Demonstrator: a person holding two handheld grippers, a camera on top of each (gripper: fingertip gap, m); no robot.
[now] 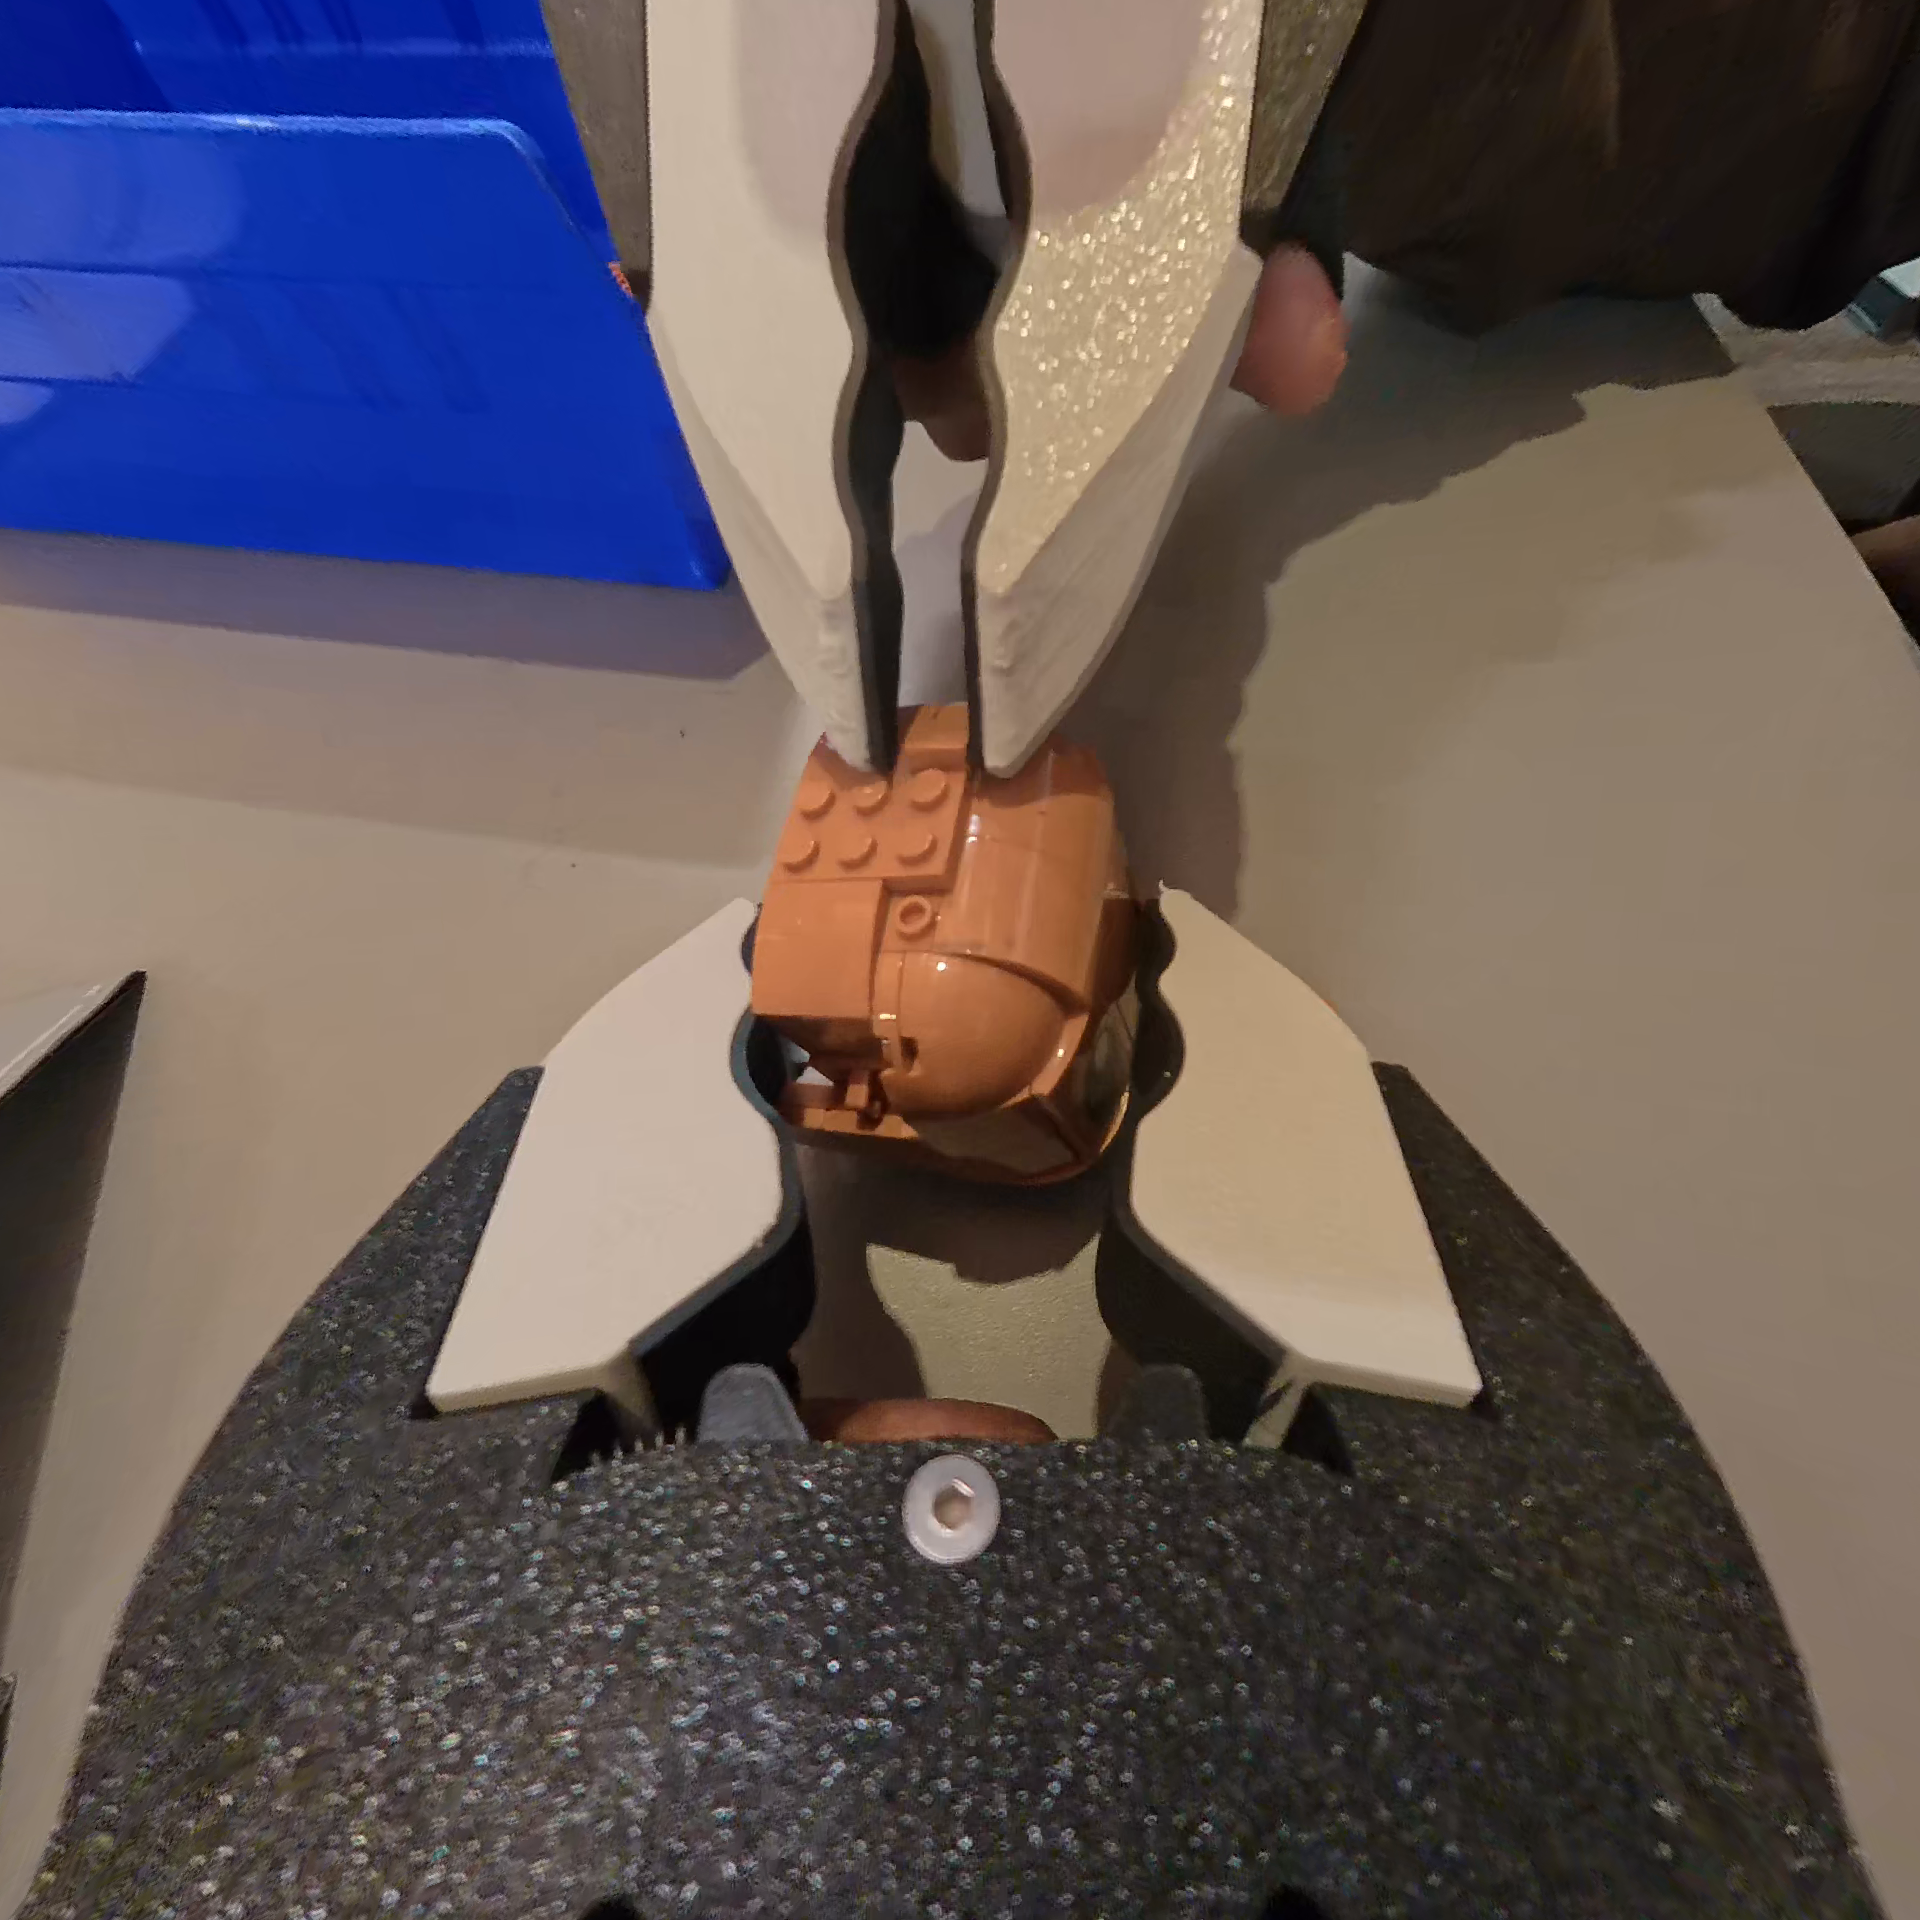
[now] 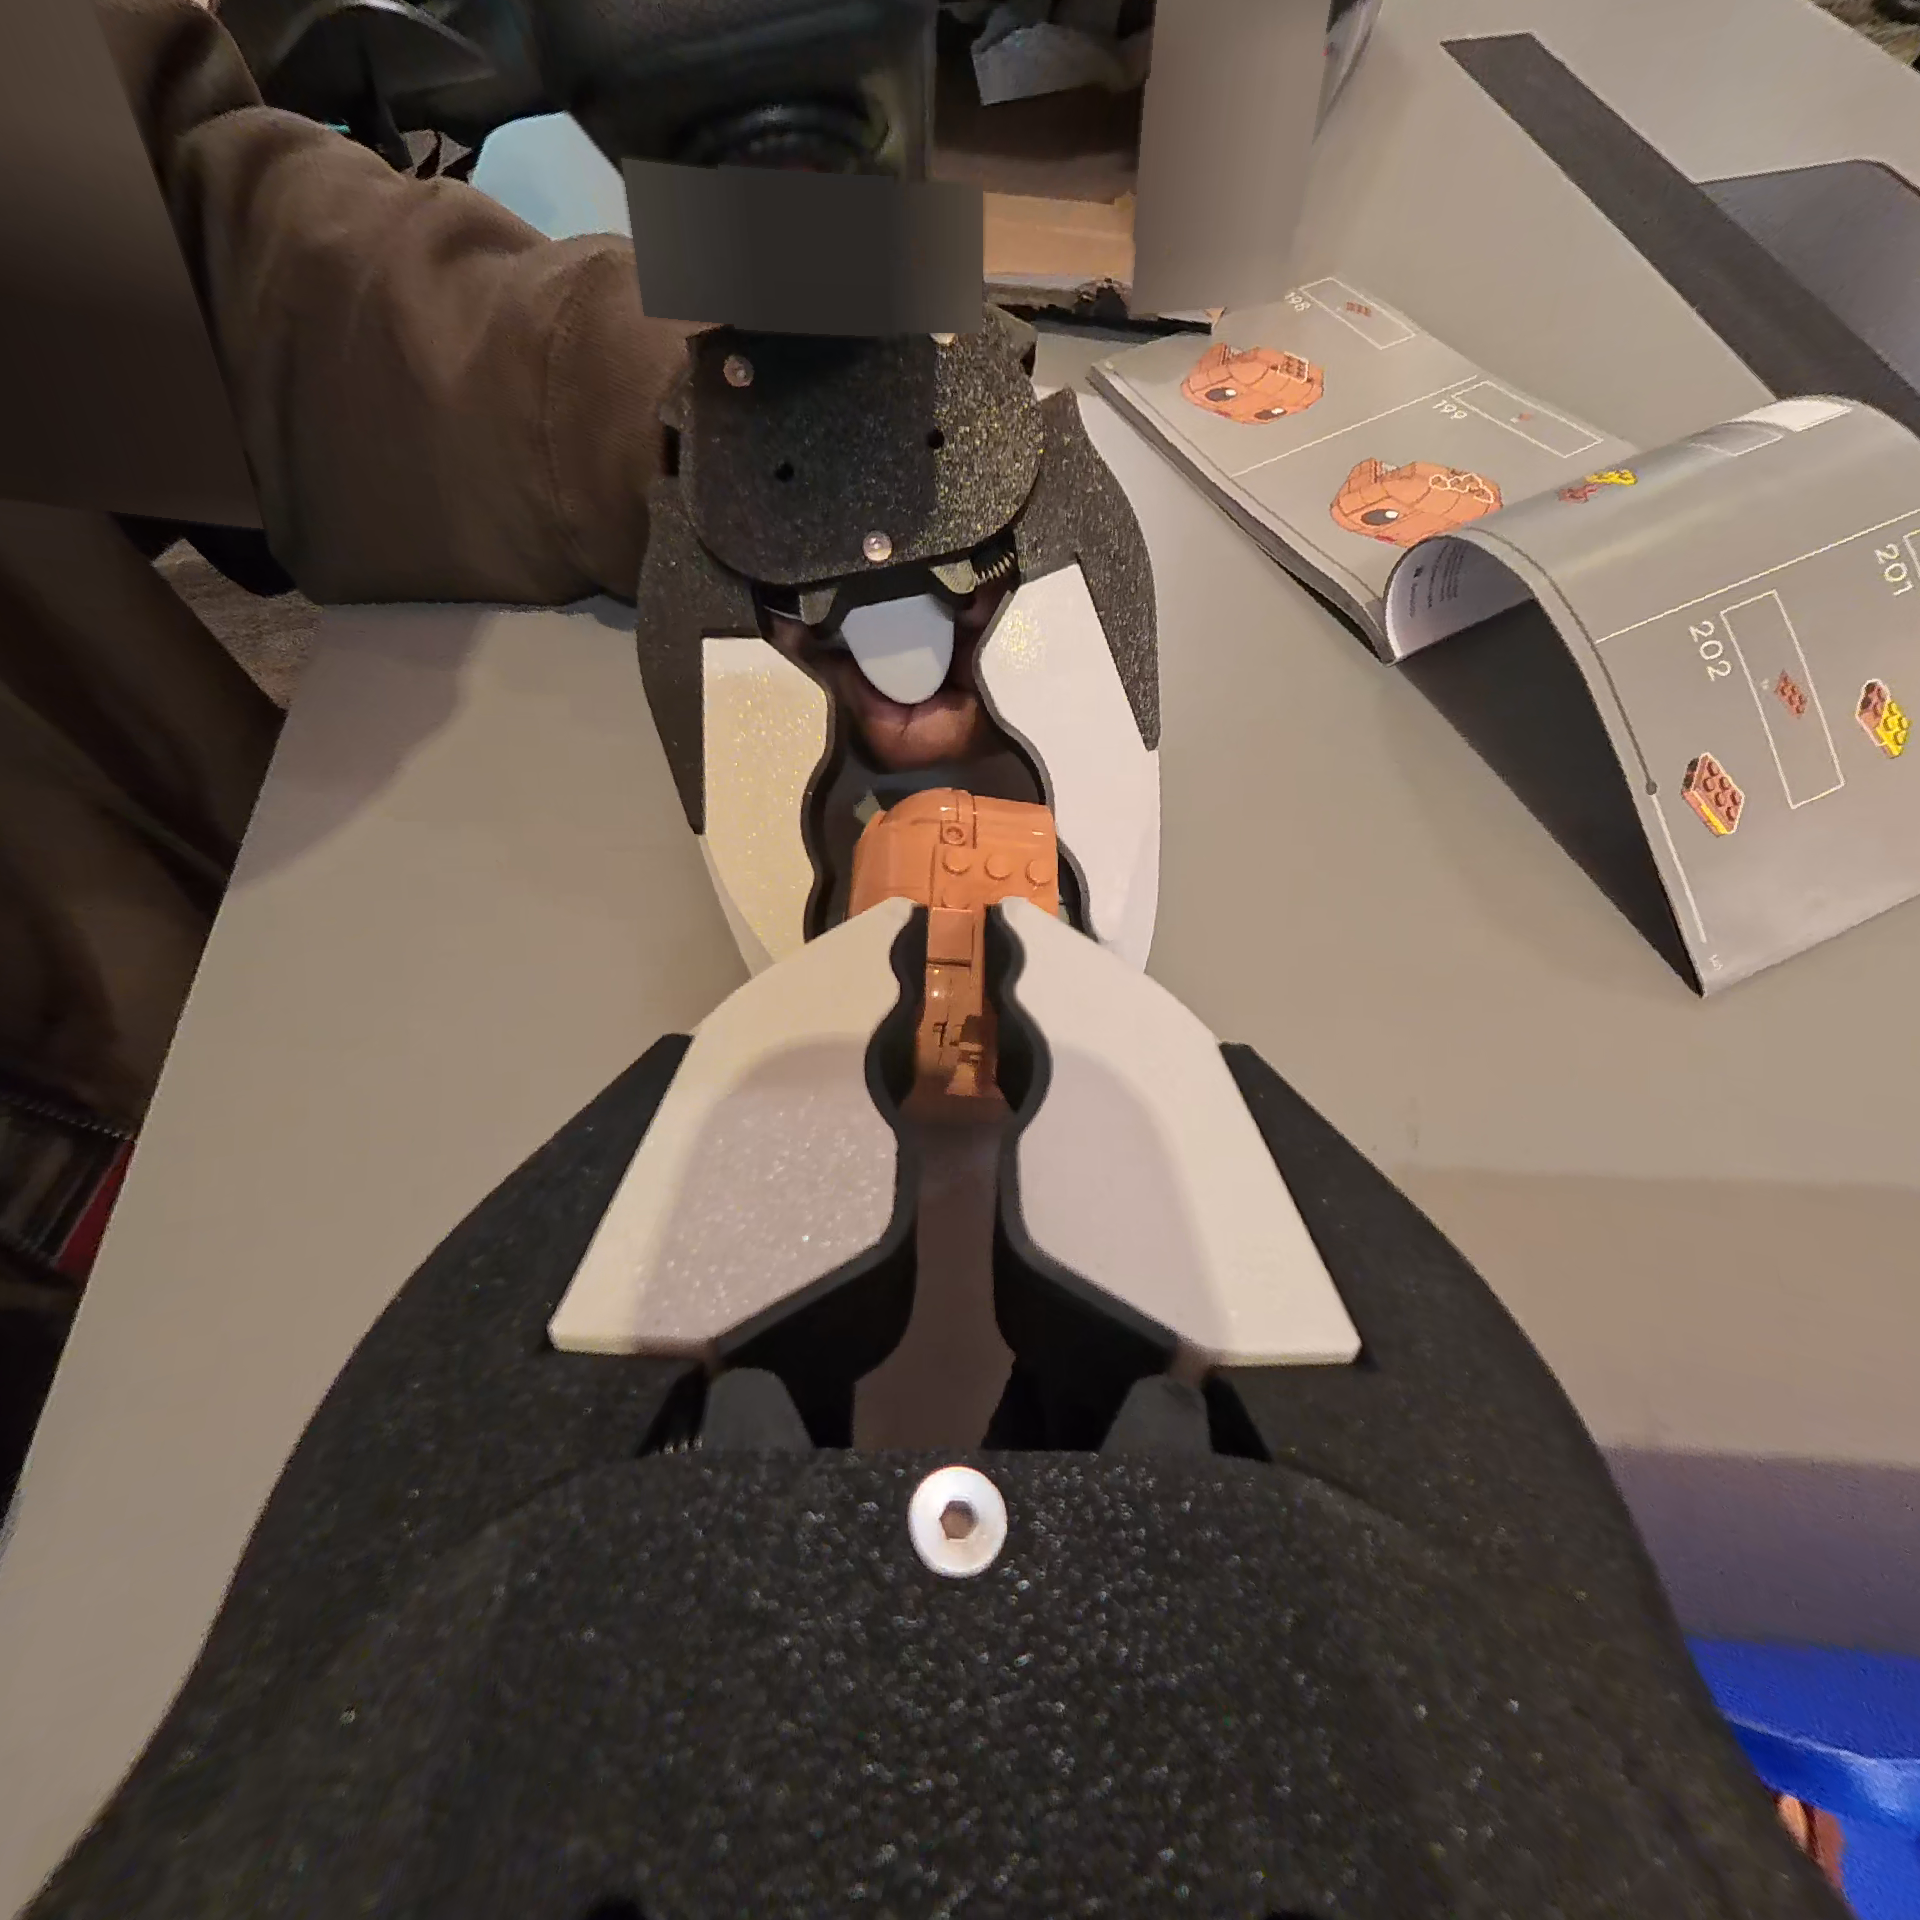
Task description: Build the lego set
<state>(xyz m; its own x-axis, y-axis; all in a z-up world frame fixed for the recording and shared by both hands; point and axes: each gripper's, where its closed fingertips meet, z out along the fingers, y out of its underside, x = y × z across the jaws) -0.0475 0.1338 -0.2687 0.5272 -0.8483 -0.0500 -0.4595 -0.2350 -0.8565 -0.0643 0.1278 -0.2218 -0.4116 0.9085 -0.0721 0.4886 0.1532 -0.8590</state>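
While left gripper (image 1: 951,925) clamps the head (image 1: 935,997) mid-frame, right gripper (image 2: 951,914), nearly closed on a brick (image 1: 914,758), should press straight.

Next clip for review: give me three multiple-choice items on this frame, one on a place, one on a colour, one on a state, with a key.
1. Where does the instruction booklet lie?
A. open on the table
B. inside the blue bin
C. on the floor

2. What colour is the lego model?
A. green
B. white
C. orange-brown

3. How is the model held?
A. lying free
B. between both grippers
C. in a bare hand

Key: A, its pages lie spread on the table; C, every visible brick is orange-brown; B, the left gripper clamps its sides while the right gripper pinches a strip of it.
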